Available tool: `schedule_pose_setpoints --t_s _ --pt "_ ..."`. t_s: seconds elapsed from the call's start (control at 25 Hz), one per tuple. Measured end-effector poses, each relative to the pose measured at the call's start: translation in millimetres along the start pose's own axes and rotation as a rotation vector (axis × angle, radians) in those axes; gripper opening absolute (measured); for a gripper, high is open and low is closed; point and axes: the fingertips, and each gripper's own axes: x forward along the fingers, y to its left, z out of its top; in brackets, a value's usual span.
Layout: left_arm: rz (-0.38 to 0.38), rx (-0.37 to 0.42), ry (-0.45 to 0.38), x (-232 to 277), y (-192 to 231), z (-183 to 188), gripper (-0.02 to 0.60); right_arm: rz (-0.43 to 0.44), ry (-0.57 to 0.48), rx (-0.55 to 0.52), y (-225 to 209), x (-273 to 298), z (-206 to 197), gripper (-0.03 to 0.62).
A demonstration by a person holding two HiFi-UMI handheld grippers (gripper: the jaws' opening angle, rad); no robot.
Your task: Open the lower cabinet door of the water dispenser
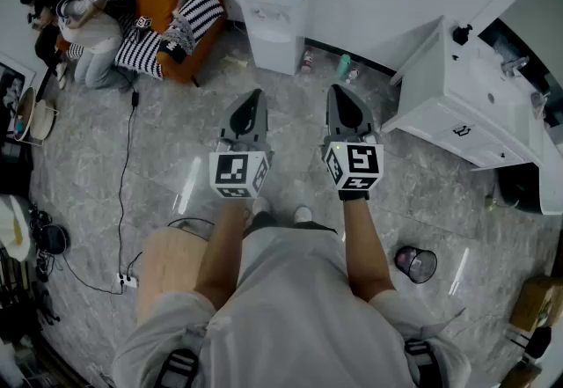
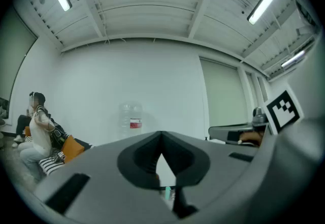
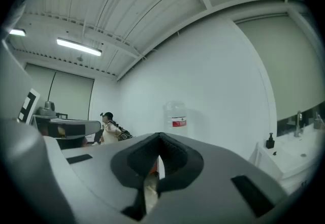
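Two closed, empty claws: the left gripper (image 1: 255, 96) and right gripper (image 1: 338, 91) point level. Only the head view shows the dispenser (image 1: 274, 21) body, at 12 o'clock against the wall, well apart across open floor (image 1: 176, 157); the gripper views catch just its bottle (image 3: 175, 115). A sink unit (image 1: 457, 105) edges in at 2 o'clock, a sofa (image 1: 163, 3) at 10.

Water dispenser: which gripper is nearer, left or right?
Left. The left gripper sits straight in front of the water dispenser, short of it; the right gripper is offset toward the sink cabinet.
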Motion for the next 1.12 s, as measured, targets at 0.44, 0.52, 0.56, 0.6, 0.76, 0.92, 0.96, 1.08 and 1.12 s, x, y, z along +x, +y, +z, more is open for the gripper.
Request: schedule_pose_setpoints --t_s 0.44,0.52,0.56,0.6,0.76,0.92,0.96,1.08,1.12 --pt "0.014 -0.037 0.023 13.0 -36.2 -23.3 0.012 0.05 0.018 0.025 -15.4 -15.4 -24.1 0.008" --pt "0.01 -0.047 0.026 20.8 -37.5 -28.7 0.012 0.054 0.021 0.035 -18.7 -9.9 -32.8 0.008" --pt "0.011 -0.048 0.029 24.8 -36.2 -31.2 0.012 0.057 0.023 0.033 -19.1 -5.8 -36.6 0.008" --pt "0.013 -0.046 0.032 28.9 -33.7 -33.5 0.012 0.061 0.024 0.03 -19.1 -1.1 -39.6 0.008" --pt "0.016 -0.021 0.029 53.4 -17.4 -41.8 0.012 0.07 0.021 0.022 -20.3 26.9 -47.3 0.008" --pt "-0.001 -0.001 0.018 90.1 11.1 -53.2 0.012 0.065 0.022 0.023 -22.5 72.1 -59.3 0.008" --pt "-0.006 -0.003 0.012 101.8 21.7 -55.8 0.012 0.062 0.023 0.024 -23.1 87.0 -62.5 0.008" --pt "-0.027 0.001 -0.001 143.2 56.4 -61.8 0.012 0.048 0.031 0.028 -25.5 138.8 -71.2 0.008" --pt "-0.037 0.006 0.001 156.4 67.4 -64.3 0.012 0.043 0.037 0.03 -25.6 156.2 -74.3 0.008"
